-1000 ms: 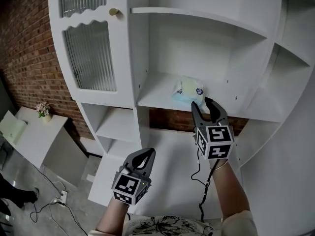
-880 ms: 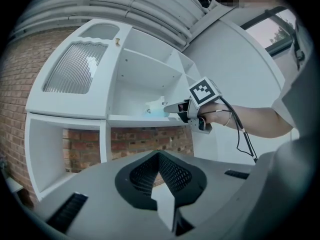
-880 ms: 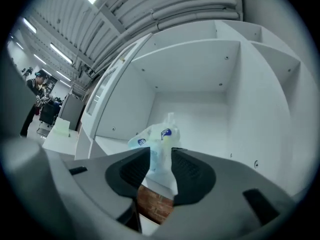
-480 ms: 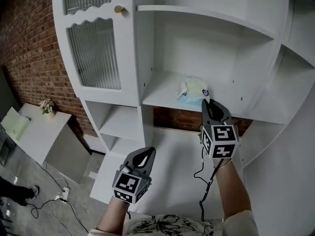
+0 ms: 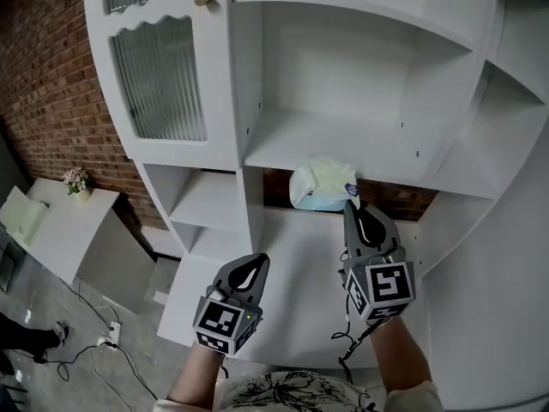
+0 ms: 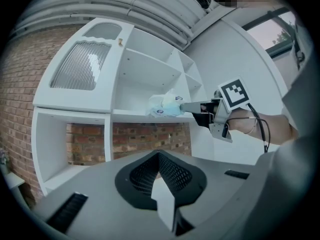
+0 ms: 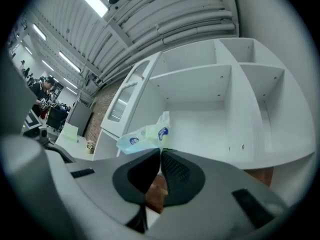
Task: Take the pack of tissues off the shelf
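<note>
My right tongs point(image 5: 350, 206), closing tight on the pack of tissues point(image 5: 319, 184) mid-frame, have just drawn it off the shelf point(image 5: 283, 148); left tongs point(image 5: 256, 263) hang clenched, empty.

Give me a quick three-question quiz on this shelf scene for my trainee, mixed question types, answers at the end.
1. True or false: the left gripper has its jaws wide apart.
2. The right gripper is shut on: A) a book, B) the pack of tissues, C) a cup.
3. Fill in: the wall beside the white shelf unit is made of ____.

Key: 1 false, its jaws are together and hold nothing. 2 B, it pinches the pack by the near edge. 3 brick.
</note>
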The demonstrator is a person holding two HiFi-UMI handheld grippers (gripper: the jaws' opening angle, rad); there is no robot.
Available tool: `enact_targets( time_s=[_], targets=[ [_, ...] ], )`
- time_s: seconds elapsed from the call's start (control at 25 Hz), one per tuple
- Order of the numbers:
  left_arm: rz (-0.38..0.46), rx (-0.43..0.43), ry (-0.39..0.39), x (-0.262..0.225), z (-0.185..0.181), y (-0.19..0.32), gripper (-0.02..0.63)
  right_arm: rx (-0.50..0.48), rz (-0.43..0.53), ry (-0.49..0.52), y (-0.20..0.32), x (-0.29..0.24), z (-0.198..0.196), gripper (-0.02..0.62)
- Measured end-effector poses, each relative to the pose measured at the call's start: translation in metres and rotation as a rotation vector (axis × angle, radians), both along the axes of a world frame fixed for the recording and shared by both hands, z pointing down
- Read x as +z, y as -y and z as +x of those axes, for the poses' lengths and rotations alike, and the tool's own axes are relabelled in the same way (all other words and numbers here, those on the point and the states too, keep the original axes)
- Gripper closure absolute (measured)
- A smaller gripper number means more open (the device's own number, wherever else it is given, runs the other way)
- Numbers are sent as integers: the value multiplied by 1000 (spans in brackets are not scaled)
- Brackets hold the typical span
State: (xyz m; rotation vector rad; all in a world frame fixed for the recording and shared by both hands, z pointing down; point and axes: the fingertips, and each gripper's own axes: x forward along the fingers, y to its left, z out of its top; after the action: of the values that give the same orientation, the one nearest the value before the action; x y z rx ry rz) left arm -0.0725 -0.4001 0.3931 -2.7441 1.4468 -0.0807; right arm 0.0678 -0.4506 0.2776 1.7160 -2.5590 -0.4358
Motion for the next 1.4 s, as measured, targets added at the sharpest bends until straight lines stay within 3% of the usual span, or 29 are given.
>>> enact_targets(
  time_s=[0.2, 0.52, 0.72, 1.4],
  targets=[
    [-33, 9, -10, 13, -4, -13, 603, 2, -51, -20, -29, 48, -5, 581],
    [-63, 17, -30, 28, -8, -25, 603, 12, -211, 52, -62, 133, 4, 583],
    [-81, 24, -23, 37, -7, -24, 603, 44, -256, 70, -75, 158, 10, 583],
    [-70, 51, -25, 31, 5, -12, 603, 36, -222, 50, -65, 157, 6, 584]
  ],
)
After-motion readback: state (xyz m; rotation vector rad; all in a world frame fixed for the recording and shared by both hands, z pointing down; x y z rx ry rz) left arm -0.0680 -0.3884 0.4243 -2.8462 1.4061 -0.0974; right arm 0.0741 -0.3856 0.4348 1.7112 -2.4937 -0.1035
